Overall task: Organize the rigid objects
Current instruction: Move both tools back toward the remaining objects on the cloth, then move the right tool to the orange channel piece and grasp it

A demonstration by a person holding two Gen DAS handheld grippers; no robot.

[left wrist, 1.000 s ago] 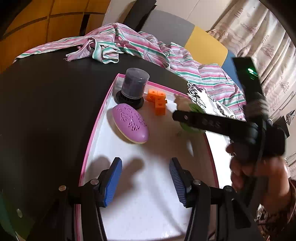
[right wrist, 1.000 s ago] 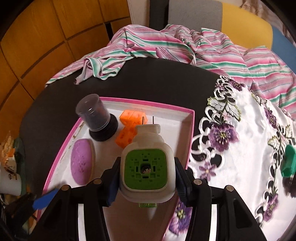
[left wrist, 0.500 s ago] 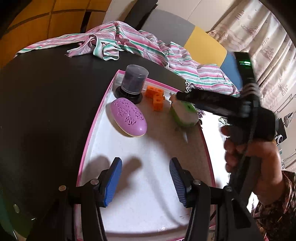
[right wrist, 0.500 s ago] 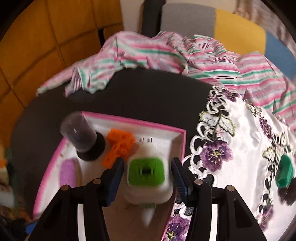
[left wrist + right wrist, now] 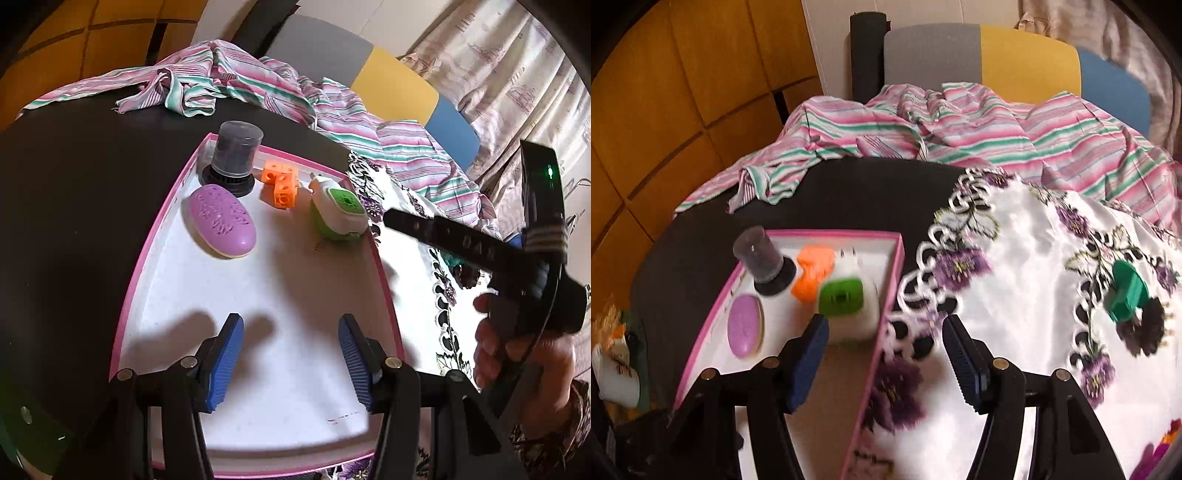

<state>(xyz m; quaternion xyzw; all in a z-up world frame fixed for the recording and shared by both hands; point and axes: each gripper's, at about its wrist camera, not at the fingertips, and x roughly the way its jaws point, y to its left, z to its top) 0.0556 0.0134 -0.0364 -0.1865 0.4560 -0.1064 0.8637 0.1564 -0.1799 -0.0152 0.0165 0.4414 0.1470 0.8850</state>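
no legible text anywhere

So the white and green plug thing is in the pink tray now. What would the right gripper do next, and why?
Probably swing right toward the green plug lying loose on the flowered cloth. The right gripper has nothing between its opening jaws, the white and green plug rests inside the tray, and that one is outside it.

Your right-wrist view was motion-blurred: the orange blocks (image 5: 812, 273) and green-faced plug (image 5: 846, 295) showed no detail. Your near tray (image 5: 875, 354) corner ran behind the gripper mounts. A dark item (image 5: 1145, 328) under the teal piece (image 5: 1126, 295) could not be identified. In your left view, the sleeve (image 5: 554, 439) was cut off at the edge.
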